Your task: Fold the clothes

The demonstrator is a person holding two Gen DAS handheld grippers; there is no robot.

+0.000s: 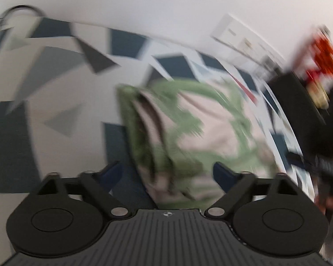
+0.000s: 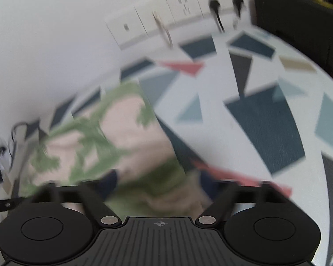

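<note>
Two handheld matte-black plastic grippers, one per hand, each seen from its own wrist camera.

Left gripper (image 1: 167, 174): ribbed dark-grey central plate with fine lengthwise grooves and a small black-and-white cross-hair marking at its front edge; a round black disc housing with a raised oval centre on either side; angled black link arms pinned with silver round-head screws, two large by the plate, smaller ones at the outer joints; dark-blue fingers (image 1: 224, 174) at the tips. Right gripper (image 2: 159, 184): same build, with ribbed plate, cross-hair mark, twin discs, silver pivot screws and dark-blue fingers (image 2: 110, 182), here blurred.
</note>
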